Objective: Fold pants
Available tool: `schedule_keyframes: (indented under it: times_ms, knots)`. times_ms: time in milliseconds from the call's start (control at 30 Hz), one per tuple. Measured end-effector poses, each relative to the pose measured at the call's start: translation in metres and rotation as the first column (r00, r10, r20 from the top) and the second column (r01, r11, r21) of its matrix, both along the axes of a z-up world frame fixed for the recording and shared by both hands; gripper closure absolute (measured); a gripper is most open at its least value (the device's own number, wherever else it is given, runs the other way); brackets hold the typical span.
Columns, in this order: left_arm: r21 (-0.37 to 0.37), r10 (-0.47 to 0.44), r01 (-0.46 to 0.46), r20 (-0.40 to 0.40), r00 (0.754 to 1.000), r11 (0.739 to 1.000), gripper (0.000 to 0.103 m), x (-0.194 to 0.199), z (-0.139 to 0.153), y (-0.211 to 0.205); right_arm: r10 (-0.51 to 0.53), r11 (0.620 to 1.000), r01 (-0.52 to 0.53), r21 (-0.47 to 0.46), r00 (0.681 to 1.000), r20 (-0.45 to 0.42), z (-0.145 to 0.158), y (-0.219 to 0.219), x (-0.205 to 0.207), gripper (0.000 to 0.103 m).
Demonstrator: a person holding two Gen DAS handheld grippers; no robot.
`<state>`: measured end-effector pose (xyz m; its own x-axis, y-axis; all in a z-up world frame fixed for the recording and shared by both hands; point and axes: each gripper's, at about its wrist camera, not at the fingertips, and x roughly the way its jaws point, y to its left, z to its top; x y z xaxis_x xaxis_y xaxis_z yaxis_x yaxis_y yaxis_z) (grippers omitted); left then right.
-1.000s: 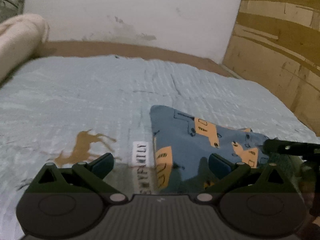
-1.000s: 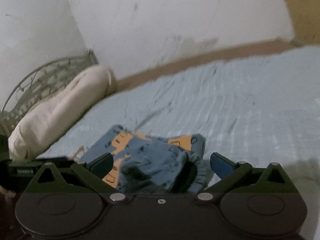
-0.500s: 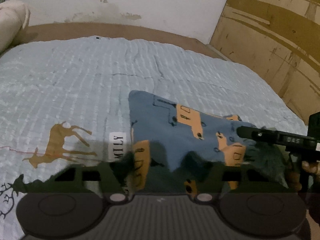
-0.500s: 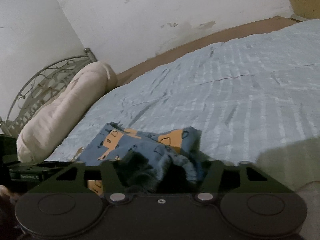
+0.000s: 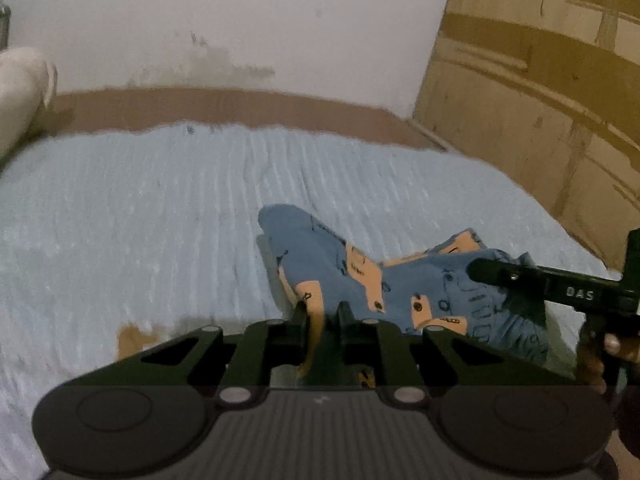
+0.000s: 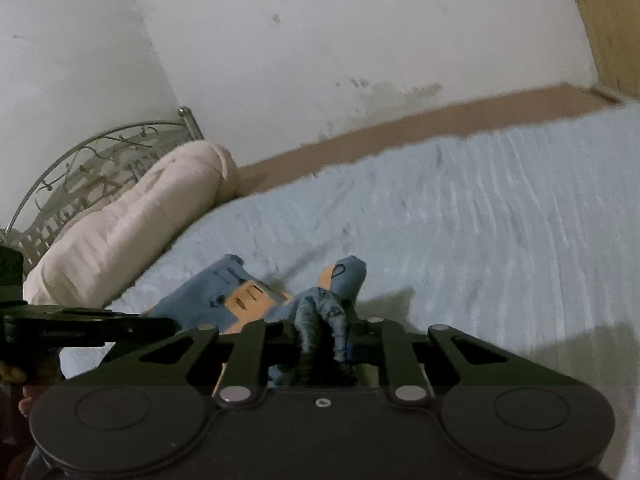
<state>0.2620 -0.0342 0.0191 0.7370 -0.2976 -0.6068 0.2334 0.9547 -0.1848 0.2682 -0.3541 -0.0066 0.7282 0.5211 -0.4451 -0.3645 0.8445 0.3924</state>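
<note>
Left wrist view shows the left gripper closing on a near edge of the small blue cotton pants with orange vehicle prints, cloth already between its jaws; the right gripper is likewise closing on the bunched ribbed waistband. The pants lie crumpled on the pale blue quilted bed, lifted at both pinches. I'd judge the step goes best by raising both corners evenly, keeping the edge taut, so the fabric hangs flat before laying it over.

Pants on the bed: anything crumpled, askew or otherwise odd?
Yes. The pants lie bunched and creased on the bedspread, not flat. The left gripper and right gripper are closing on pinched edges.
</note>
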Motion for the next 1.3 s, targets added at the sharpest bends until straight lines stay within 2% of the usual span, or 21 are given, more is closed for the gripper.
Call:
schedule_keyframes:
  times_ms: [200,333,633,800,900,967,1033,1100,1233,1300]
  knots:
    - [-0.053,0.097,-0.093,0.079,0.992,0.994,0.088,0.029,0.020,0.012,-0.018,1.000,0.020,-0.016,0.995,0.099,0.032,0.015,0.031,0.085]
    - [-0.050,0.154,-0.150,0.079,0.985,0.987,0.088,0.055,0.017,0.020,-0.042,0.999,0.043,-0.011,0.992,0.118,0.039,0.025,0.059,0.085]
    - [0.007,0.189,-0.189,-0.013,0.982,0.982,0.087,0.098,-0.011,0.020,-0.054,0.996,0.056,-0.073,0.998,0.028,0.011,0.049,0.104,0.085]
    - [0.003,0.199,-0.199,-0.033,0.979,0.980,0.086,0.097,-0.015,0.021,-0.071,0.995,0.071,-0.076,0.997,-0.003,-0.002,0.051,0.112,0.084]
    - [0.010,0.219,-0.219,-0.030,0.975,0.976,0.082,0.097,-0.014,0.023,-0.074,0.994,0.073,-0.082,0.997,-0.008,-0.003,0.052,0.113,0.082]
    - [0.012,0.227,-0.227,-0.020,0.974,0.974,0.062,0.095,-0.013,0.022,-0.080,0.992,0.079,-0.098,0.997,-0.008,-0.003,0.055,0.113,0.078]
    - [0.012,0.227,-0.227,-0.015,0.974,0.974,0.053,0.091,-0.012,0.022,-0.096,0.989,0.095,-0.110,0.995,0.002,-0.001,0.056,0.112,0.072]
    - [0.023,0.228,-0.228,-0.008,0.974,0.973,0.050,0.087,-0.009,0.021,-0.103,0.988,0.103,-0.115,0.995,0.011,0.000,0.055,0.110,0.063]
    - [0.020,0.235,-0.236,0.033,0.971,0.972,0.033,0.067,0.004,0.020,-0.126,0.982,0.132,-0.139,0.991,0.050,0.007,0.055,0.093,0.049]
    - [0.021,0.235,-0.236,0.063,0.970,0.971,0.024,0.053,0.014,0.018,-0.132,0.979,0.143,-0.144,0.988,0.086,0.015,0.054,0.078,0.030]
